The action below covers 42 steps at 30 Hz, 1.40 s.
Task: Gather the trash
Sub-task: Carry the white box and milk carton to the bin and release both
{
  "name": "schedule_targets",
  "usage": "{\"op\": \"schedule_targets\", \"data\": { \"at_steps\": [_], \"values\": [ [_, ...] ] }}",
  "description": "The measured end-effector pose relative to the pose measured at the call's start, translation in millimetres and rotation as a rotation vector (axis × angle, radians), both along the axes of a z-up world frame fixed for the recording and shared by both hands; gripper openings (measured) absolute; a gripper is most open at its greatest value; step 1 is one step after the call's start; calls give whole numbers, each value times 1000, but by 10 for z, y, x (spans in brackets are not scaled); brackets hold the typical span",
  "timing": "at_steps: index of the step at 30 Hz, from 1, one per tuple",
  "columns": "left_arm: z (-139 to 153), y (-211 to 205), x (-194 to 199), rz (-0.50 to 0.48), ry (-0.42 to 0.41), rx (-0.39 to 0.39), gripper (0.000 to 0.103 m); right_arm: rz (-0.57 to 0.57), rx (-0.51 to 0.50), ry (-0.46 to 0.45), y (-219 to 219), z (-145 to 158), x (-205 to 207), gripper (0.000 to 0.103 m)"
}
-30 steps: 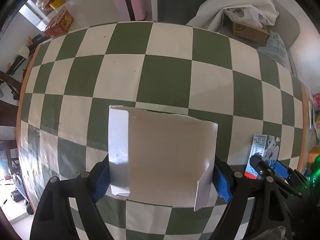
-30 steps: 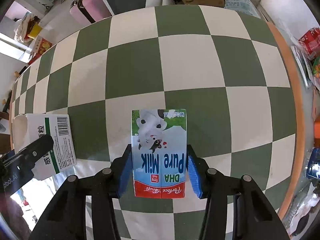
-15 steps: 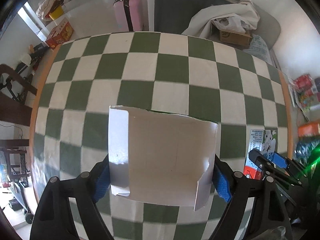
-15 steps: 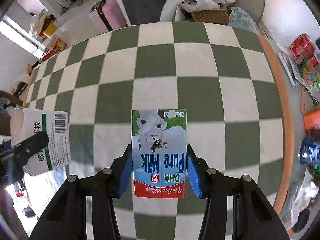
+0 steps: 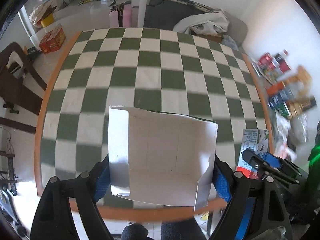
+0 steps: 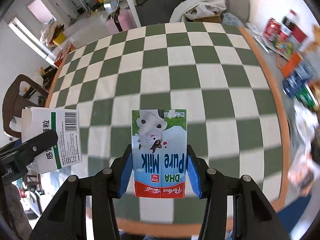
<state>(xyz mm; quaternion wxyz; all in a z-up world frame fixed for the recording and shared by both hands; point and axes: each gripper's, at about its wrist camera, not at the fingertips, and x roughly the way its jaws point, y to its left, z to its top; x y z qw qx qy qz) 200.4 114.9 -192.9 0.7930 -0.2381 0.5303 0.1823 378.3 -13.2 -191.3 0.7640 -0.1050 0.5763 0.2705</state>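
My left gripper (image 5: pixel 160 176) is shut on an opened white cardboard box (image 5: pixel 162 158), held well above the green-and-white checkered table (image 5: pixel 152 76). From the right wrist view the same white box (image 6: pixel 54 136) shows a barcode and a green stripe at the left, with the left gripper's finger across it. My right gripper (image 6: pixel 160 172) is shut on a blue Pure Milk carton (image 6: pixel 160 152) with a cow picture, held upside down over the table's near part. That milk carton (image 5: pixel 252 150) also shows at the right of the left wrist view.
A blurred heap of cans, packets and wrappers (image 5: pixel 288 92) lies beyond the table's right orange edge (image 6: pixel 280 108). A pink suitcase (image 5: pixel 124 18), a dark cot with white cloth (image 5: pixel 202 24) and a cardboard carton stand behind. A brown chair (image 5: pixel 16 76) is at the left.
Both grippers have risen and pulled back toward the table's near edge with their boxes still held. Much more of the table and room shows, and the near orange rim has come into view.
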Motion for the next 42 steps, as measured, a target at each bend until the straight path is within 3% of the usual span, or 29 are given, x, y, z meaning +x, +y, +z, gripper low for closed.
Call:
{"op": "schedule_targets", "data": {
  "at_steps": [4, 7, 12, 14, 18, 22, 28, 31, 32, 33, 34, 37, 39, 42],
  "values": [
    [-77, -191, -710, -37, 5, -31, 84, -59, 12, -12, -319, 104, -794, 51],
    [-203, -321, -1102, -50, 39, -65, 84, -95, 25, 29, -571, 78, -1371, 51],
    [-567, -601, -1625, -77, 112, -114, 84, -116, -6, 131, -961, -251, -2189, 51],
    [-836, -702, -1776, -75, 161, -141, 84, -119, -24, 173, -1104, -466, -2409, 51],
    [-1468, -840, -1904, -44, 240, -204, 84, -139, -65, 257, -1358, -1046, -2666, 51],
    [-2380, -931, -1825, -26, 313, -227, 84, -168, -93, 332, -1530, -1898, -2729, 51],
    [-3885, -871, -1712, 46, 388, -310, 86, -196, -100, 431, -1544, -3395, -2622, 51],
    [-4454, -842, -1691, 55, 396, -313, 89, -183, -104, 460, -1461, -4190, -2568, 51],
    [-4622, -807, -1704, 53, 404, -306, 91, -173, -107, 463, -1430, -4449, -2558, 51],
    [-4783, -793, -1692, 53, 412, -298, 102, -171, -113, 470, -1406, -4628, -2543, 51],
    [-4942, -778, -1703, 54, 421, -295, 103, -172, -104, 493, -1384, -4875, -2534, 52],
    [-5187, -746, -1731, 56, 421, -284, 103, -167, -93, 505, -1292, -5347, -2507, 54],
    [-5222, -733, -1771, 51, 419, -253, 103, -153, -104, 492, -1239, -5565, -2539, 82],
    [-5198, -692, -1867, 60, 416, -210, 103, -156, -100, 488, -1231, -5680, -2580, 94]
  ]
}}
